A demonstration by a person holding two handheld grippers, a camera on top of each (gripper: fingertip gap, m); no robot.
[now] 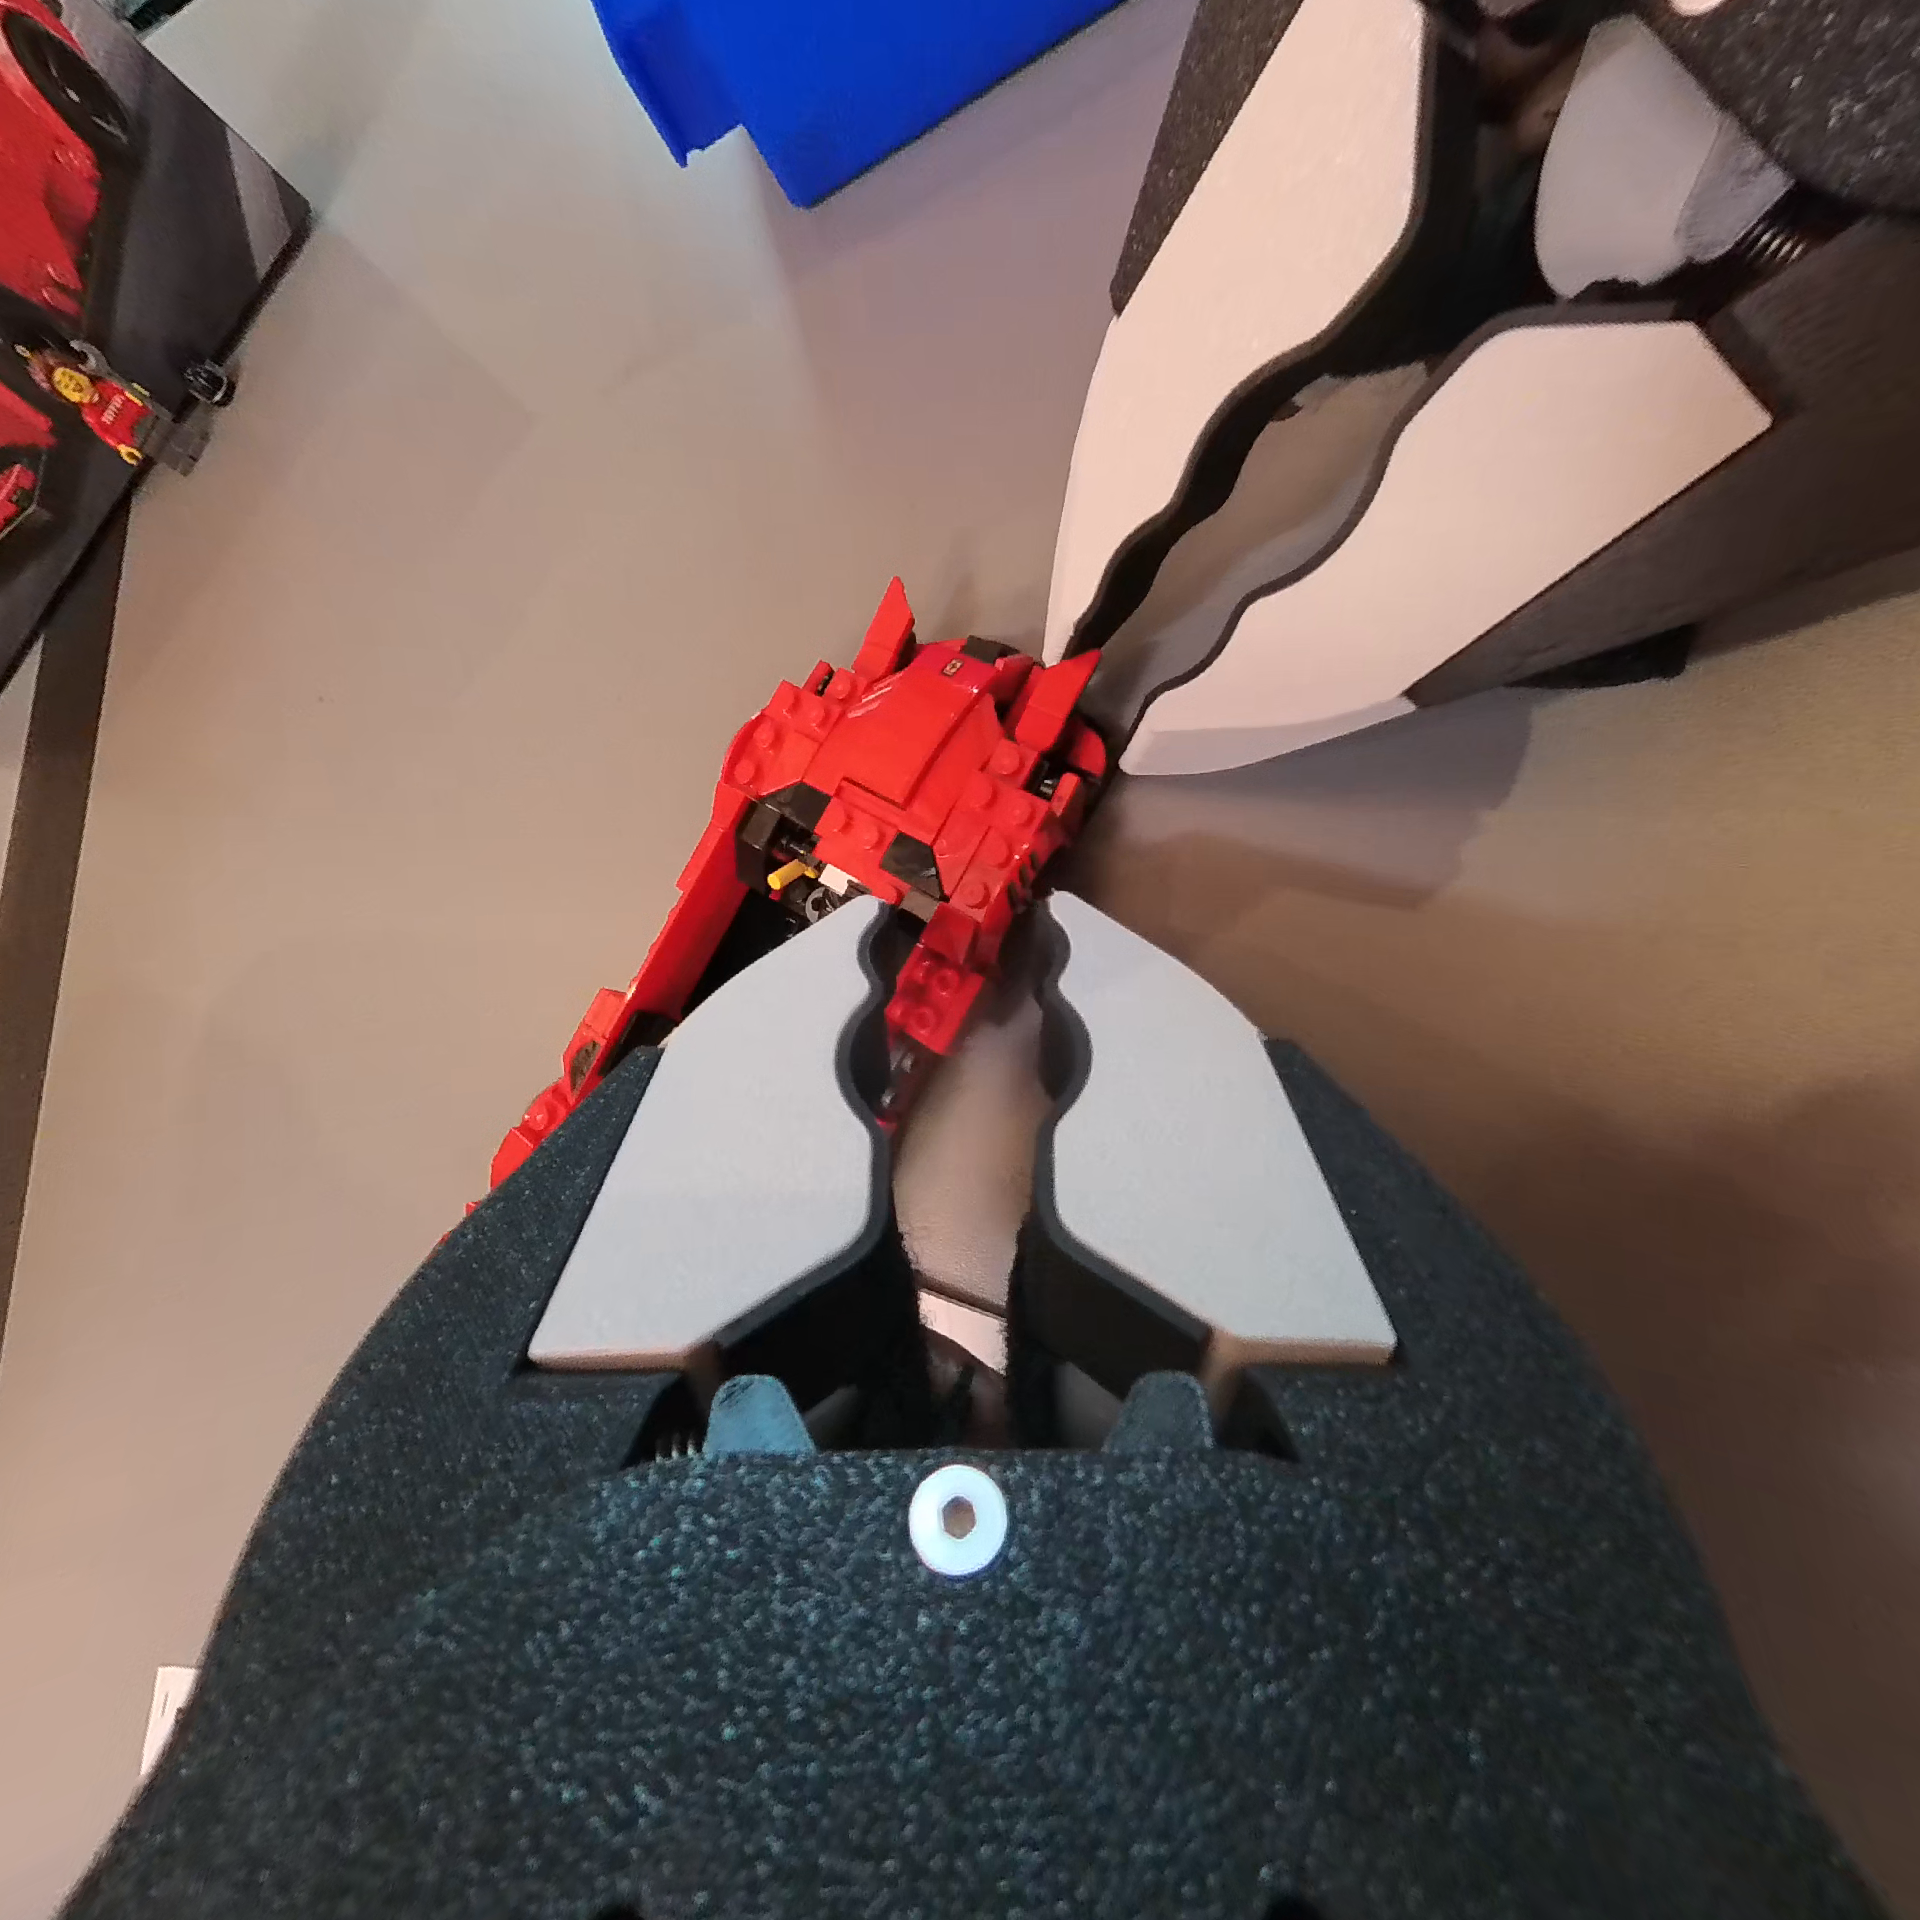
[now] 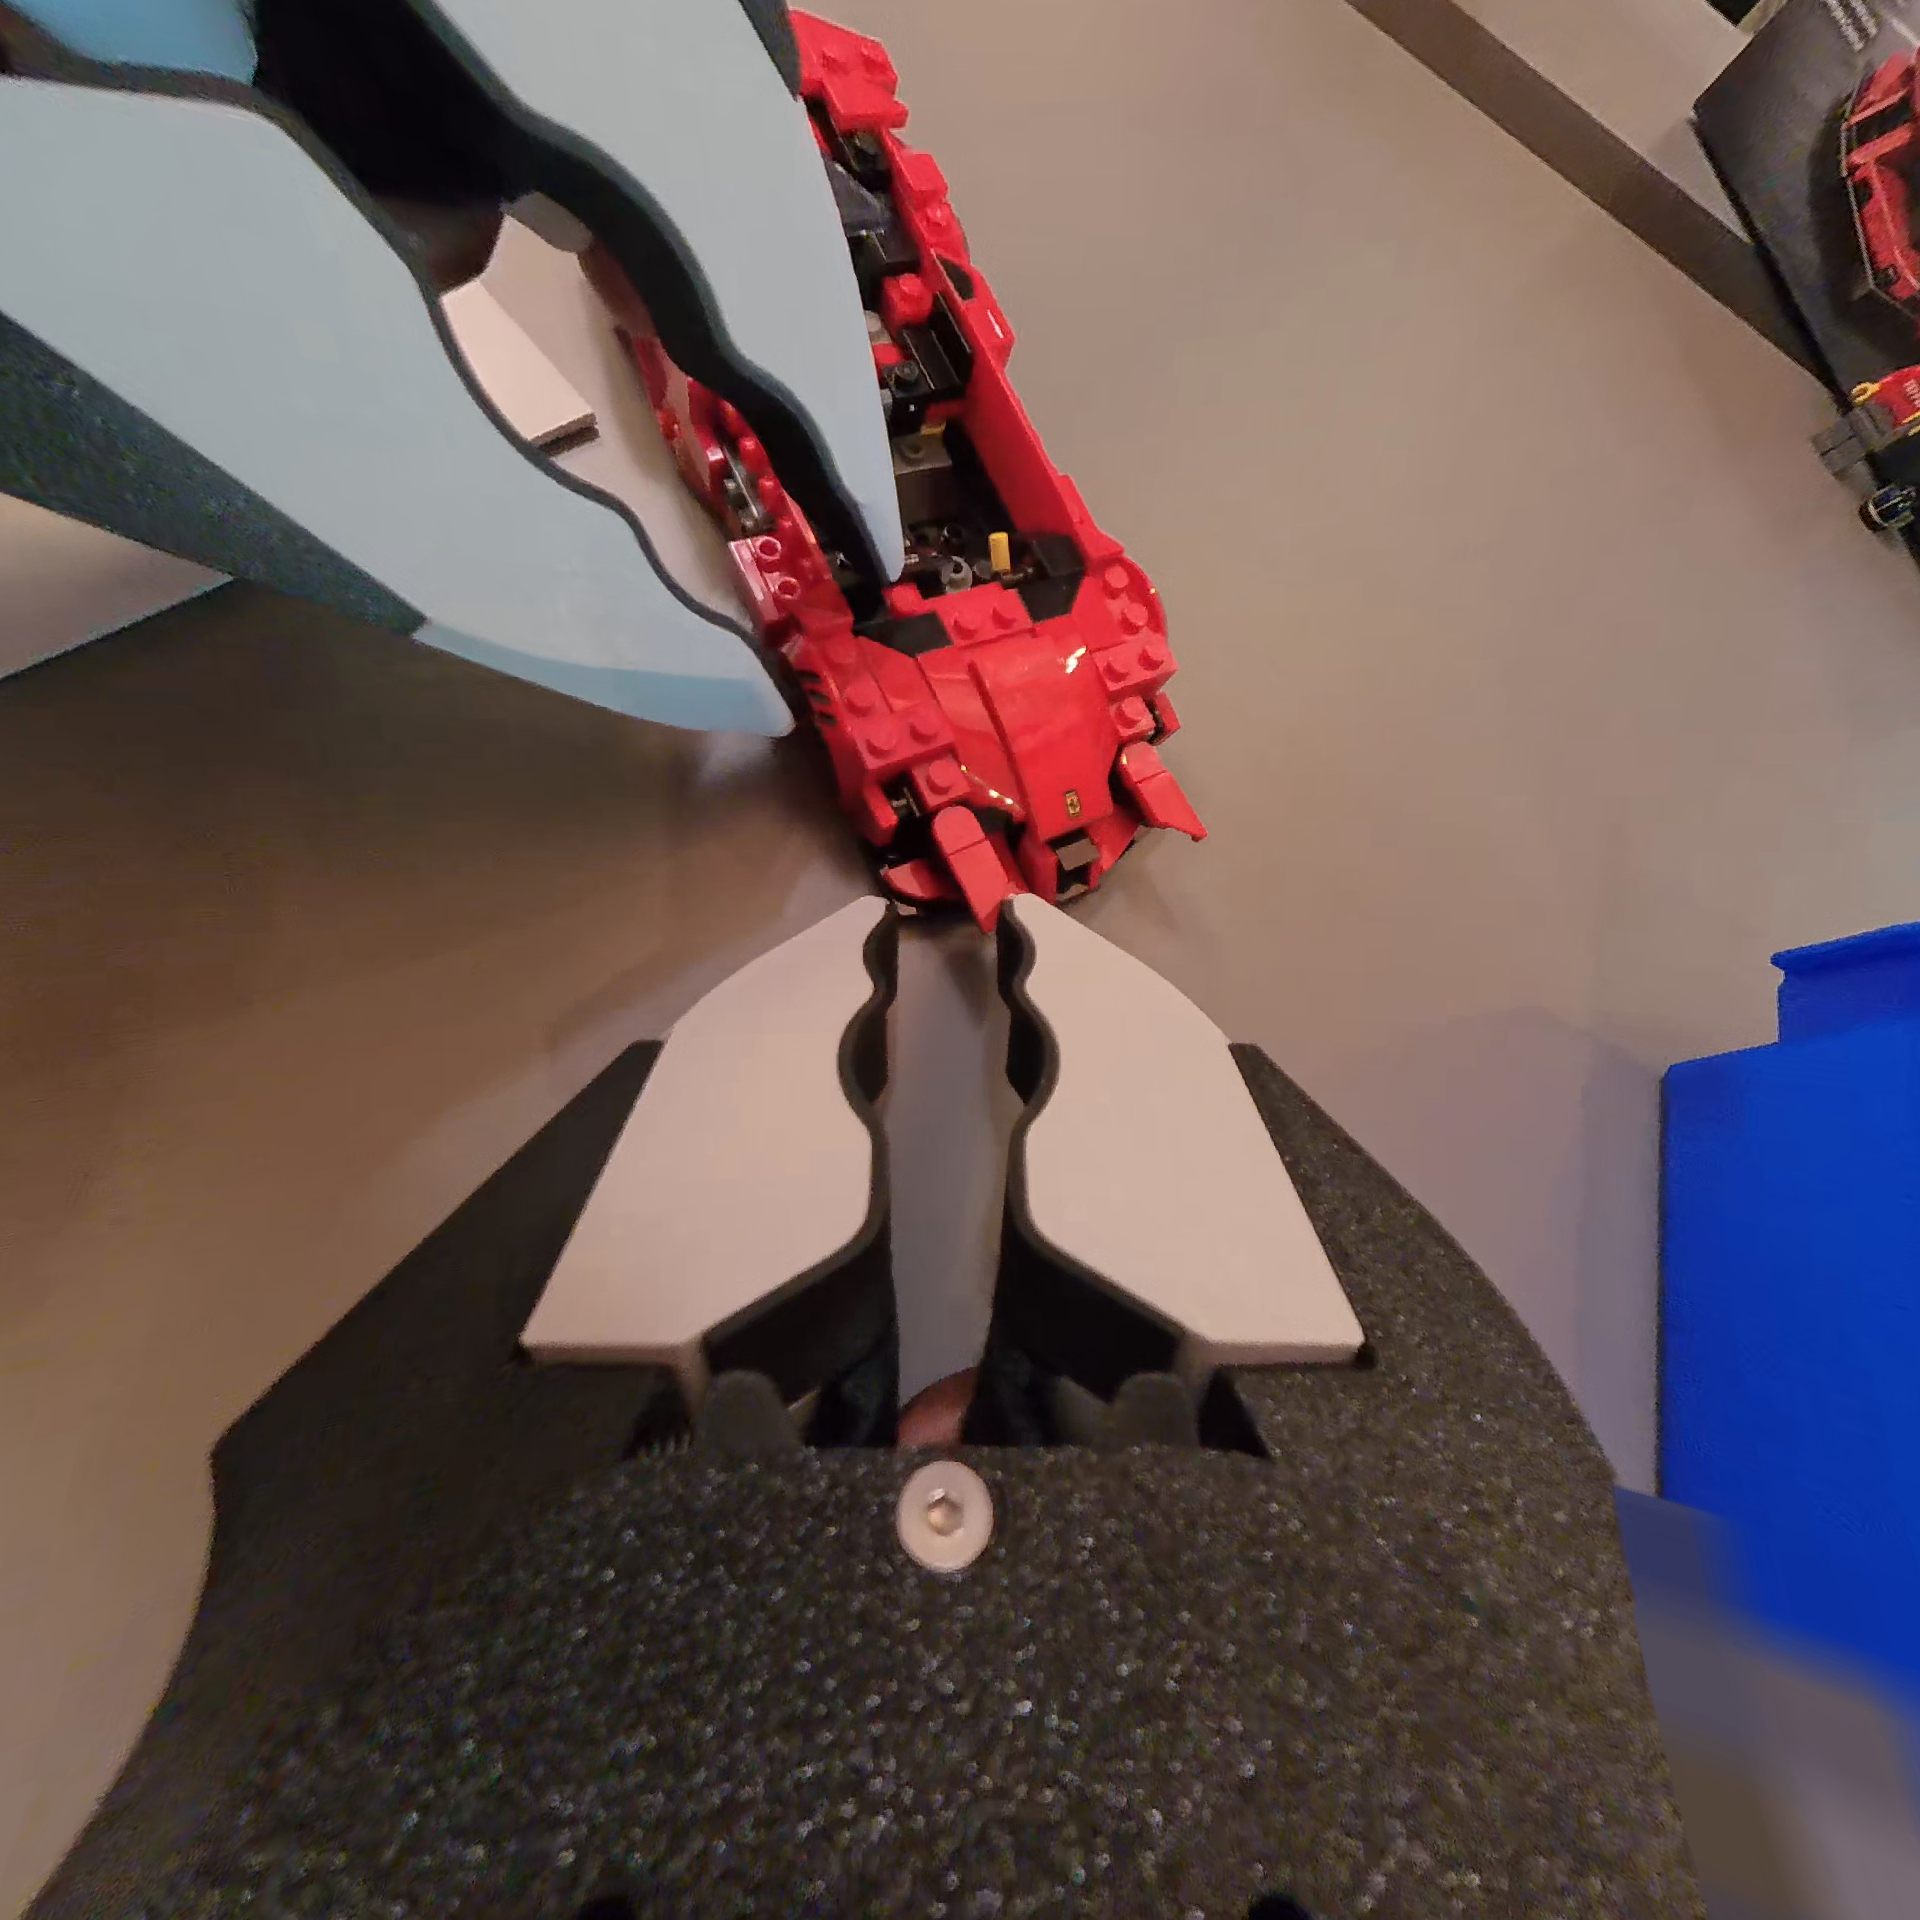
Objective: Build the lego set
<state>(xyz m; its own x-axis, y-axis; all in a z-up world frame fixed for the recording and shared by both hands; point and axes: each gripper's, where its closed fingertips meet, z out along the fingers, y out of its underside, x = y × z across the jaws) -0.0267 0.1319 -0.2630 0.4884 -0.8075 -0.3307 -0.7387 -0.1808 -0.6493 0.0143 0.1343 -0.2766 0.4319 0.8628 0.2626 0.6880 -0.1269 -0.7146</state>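
Red lego car point(image 1: 894, 790) partly built on the grey table point(image 1: 468, 727), left gripper point(image 1: 961, 925) fingers pinching its side wall, right gripper point(image 2: 945, 914) fingers slightly spread at its nose, blue bin point(image 2: 1787, 1226) nearby

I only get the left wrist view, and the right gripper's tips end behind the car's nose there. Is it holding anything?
Observer: No. The right gripper is open, with bare table between its fingers and its tips just short of the lego car.
Operator: And where do my own fingers sit?
Observer: One finger of the left gripper reaches inside the car's open cockpit; the other stays outside the side wall.
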